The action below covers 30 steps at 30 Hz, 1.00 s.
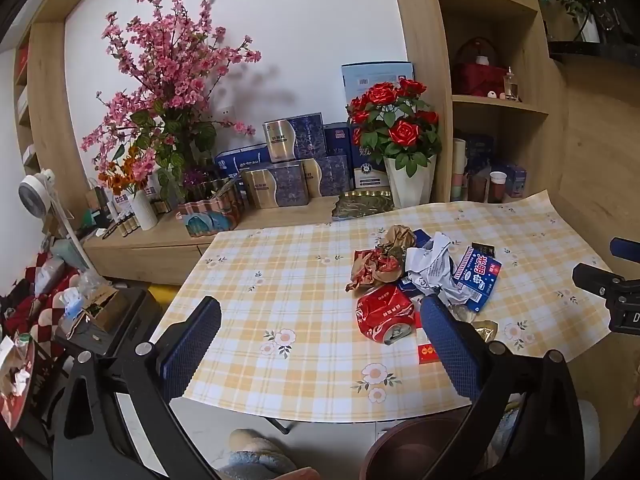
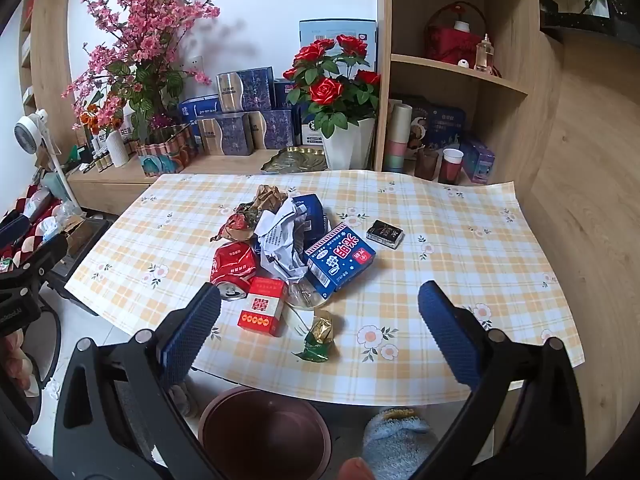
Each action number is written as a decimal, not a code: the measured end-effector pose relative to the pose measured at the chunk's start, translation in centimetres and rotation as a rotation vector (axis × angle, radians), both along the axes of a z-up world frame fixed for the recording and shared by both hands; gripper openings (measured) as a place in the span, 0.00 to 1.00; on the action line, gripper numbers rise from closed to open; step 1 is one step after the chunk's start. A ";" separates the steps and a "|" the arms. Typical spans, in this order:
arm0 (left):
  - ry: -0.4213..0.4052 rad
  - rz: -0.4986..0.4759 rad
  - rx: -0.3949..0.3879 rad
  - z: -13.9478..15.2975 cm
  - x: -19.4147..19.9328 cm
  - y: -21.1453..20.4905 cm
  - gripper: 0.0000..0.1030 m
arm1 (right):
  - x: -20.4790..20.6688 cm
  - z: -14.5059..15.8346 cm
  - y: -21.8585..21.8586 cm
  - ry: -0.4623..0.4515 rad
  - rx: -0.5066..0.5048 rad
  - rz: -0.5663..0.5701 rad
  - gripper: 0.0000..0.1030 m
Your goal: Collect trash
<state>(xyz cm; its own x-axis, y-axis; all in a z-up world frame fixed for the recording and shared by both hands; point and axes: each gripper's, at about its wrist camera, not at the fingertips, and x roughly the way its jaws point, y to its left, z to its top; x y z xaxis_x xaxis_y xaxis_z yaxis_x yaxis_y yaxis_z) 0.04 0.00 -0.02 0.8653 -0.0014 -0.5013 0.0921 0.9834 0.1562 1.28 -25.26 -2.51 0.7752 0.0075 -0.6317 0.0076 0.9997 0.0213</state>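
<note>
A heap of trash lies on the yellow checked tablecloth: a crushed red can, crumpled white paper, brown wrapping, a blue carton, a red box, a small black box and a gold-green wrapper. My left gripper hovers open over the table's near left part, the can just inside its right finger. My right gripper stands open above the near edge, nothing between its pads. A dark red bin sits on the floor under the table edge.
Behind the table a low wooden counter carries pink blossoms, red roses in a white pot and blue gift boxes. Shelves stand at the right. A white fan and clutter are at the left. Slippers are on the floor.
</note>
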 end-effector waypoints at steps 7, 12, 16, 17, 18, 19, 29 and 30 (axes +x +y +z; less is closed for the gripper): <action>-0.001 0.000 0.004 0.0 0.1 -0.1 0.95 | 0.0 0.0 0.0 0.000 0.001 0.000 0.95; -0.004 0.001 -0.005 0.0 0.0 0.0 0.95 | 0.0 0.1 0.0 -0.001 0.003 0.001 0.95; -0.003 0.001 -0.006 0.0 0.0 0.0 0.95 | -0.1 0.2 0.0 -0.004 0.000 0.002 0.95; -0.004 0.000 -0.006 0.0 0.0 0.0 0.95 | -0.1 0.2 -0.1 -0.004 0.002 0.001 0.95; -0.004 0.001 -0.007 0.0 0.0 0.0 0.95 | -0.1 0.2 0.0 -0.004 0.003 0.001 0.95; -0.004 0.001 -0.007 0.0 0.0 0.0 0.95 | -0.1 0.2 0.0 -0.004 0.002 0.001 0.95; -0.005 0.000 -0.008 0.0 0.0 0.0 0.95 | -0.2 0.4 -0.1 -0.006 0.004 -0.002 0.95; -0.006 -0.002 -0.006 0.0 0.0 0.0 0.95 | -0.2 0.4 -0.1 -0.006 0.005 -0.001 0.95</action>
<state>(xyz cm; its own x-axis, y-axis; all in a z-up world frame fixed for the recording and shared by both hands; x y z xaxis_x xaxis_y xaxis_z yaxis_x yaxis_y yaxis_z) 0.02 -0.04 -0.07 0.8683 -0.0059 -0.4961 0.0928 0.9842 0.1507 1.09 -25.39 -2.08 0.7789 0.0099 -0.6270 0.0082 0.9996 0.0260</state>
